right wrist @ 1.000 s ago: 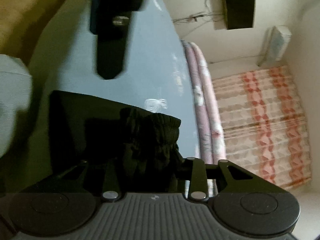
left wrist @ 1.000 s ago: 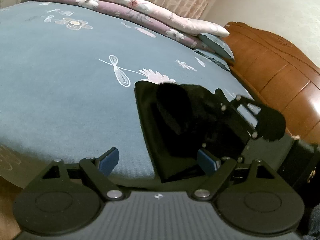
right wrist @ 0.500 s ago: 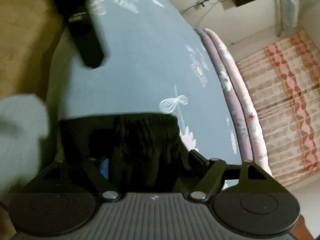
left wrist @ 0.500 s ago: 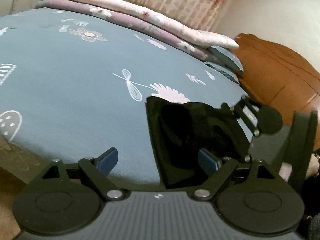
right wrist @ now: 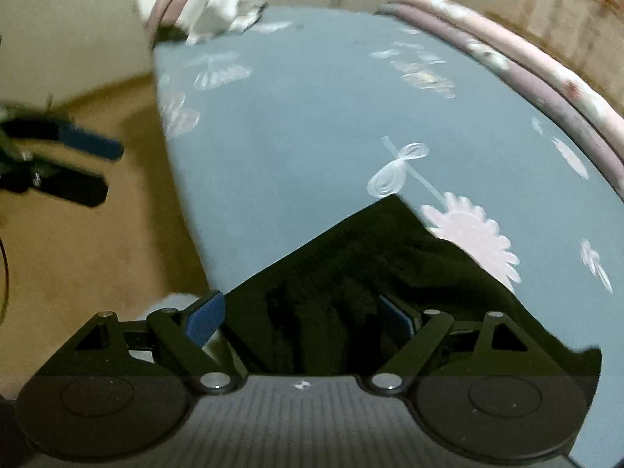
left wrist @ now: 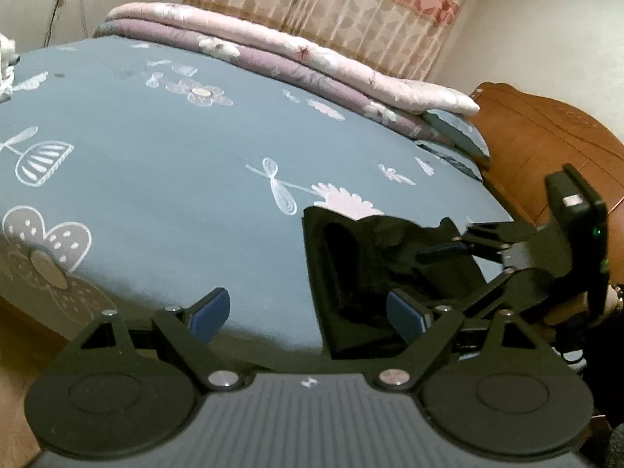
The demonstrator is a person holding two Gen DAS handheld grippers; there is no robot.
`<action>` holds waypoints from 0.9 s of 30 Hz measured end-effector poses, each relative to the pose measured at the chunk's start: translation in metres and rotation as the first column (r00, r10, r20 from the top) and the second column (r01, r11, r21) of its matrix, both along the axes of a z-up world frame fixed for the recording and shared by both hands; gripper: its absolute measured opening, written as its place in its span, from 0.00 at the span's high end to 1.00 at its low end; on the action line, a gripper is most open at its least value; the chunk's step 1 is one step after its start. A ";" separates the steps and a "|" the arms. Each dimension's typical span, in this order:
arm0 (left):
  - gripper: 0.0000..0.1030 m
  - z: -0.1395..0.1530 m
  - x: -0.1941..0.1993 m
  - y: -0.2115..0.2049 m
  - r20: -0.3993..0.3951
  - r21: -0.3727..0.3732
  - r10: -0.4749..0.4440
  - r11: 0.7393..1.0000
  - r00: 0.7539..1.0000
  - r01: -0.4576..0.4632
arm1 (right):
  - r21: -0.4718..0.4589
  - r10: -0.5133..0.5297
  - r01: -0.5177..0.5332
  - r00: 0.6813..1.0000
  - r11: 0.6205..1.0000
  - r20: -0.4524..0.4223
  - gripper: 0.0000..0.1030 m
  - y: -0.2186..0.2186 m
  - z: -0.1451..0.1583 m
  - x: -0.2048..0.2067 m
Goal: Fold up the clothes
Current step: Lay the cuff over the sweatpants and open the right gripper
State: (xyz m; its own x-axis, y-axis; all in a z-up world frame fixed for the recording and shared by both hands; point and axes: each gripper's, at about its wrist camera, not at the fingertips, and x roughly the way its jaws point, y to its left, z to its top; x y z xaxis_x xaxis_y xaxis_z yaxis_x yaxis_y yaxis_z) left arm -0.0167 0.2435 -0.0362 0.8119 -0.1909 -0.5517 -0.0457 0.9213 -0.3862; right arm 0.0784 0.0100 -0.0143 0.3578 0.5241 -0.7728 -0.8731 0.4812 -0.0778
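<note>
My left gripper [left wrist: 308,312] spread wide, nothing between the pads. My right gripper [right wrist: 300,314] has just been opening and now stands wide above the black garment [right wrist: 362,292], pads off the cloth. Garment lies folded at the near edge of the bed [left wrist: 163,195]. Rolled quilts [left wrist: 312,62] along the far edge.
</note>
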 end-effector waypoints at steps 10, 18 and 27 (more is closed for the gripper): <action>0.13 0.007 0.054 -0.042 0.028 -0.039 -0.148 0.988 0.989 0.149 | 0.193 -0.308 0.299 0.951 0.935 0.021 0.14 -0.112 -0.011 0.014; 0.13 0.010 0.157 -0.110 0.074 -0.111 -0.344 0.930 0.936 0.350 | 0.273 -0.536 0.512 0.844 0.814 0.018 0.14 -0.178 -0.038 0.018; 0.13 -0.060 0.173 -0.141 -0.091 -0.059 -0.379 0.925 0.921 0.375 | 0.245 -0.558 0.551 0.828 0.798 -0.045 0.16 -0.204 -0.090 0.024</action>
